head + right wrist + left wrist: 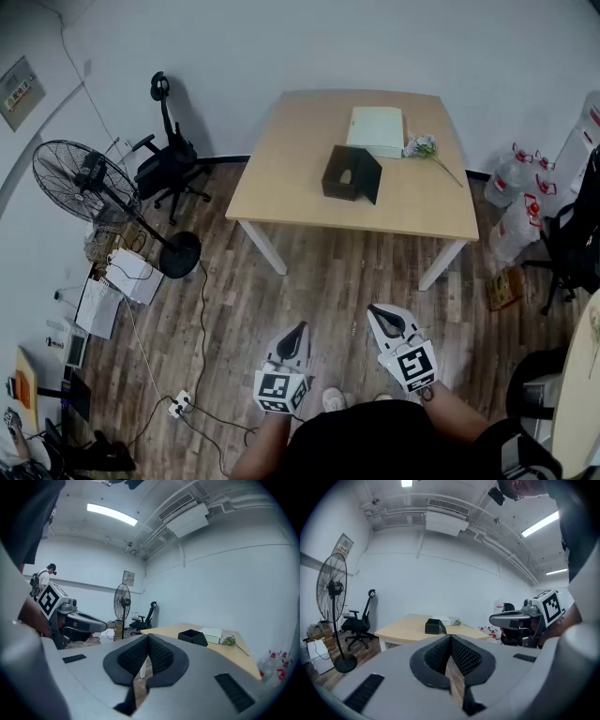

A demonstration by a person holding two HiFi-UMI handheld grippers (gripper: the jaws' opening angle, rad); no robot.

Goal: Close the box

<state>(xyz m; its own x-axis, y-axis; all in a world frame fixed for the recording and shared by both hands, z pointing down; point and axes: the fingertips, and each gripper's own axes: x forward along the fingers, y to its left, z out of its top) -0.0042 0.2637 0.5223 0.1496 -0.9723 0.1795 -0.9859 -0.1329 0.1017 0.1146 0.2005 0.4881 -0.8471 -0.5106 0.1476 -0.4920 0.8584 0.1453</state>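
Hanging low at bottom centre, the left tool point(297, 330) and right tool point(377, 310) sit over open wood floor point(347, 267), well apart from the bench point(281, 178) at upper centre. Both have jaws pressed together, holding nothing. The open black box point(345, 174) stands mid-bench, clear of every edge, its lid point(369, 178) leaning at its right.

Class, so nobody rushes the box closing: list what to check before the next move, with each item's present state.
1. Box open, lid up: ok.
2. Box within reach: not ok, both grippers are over the floor, short of the table.
3. Left gripper empty, jaws together: ok.
4. Right gripper empty, jaws together: ok.
5. Box contents clear of the lid: cannot tell.
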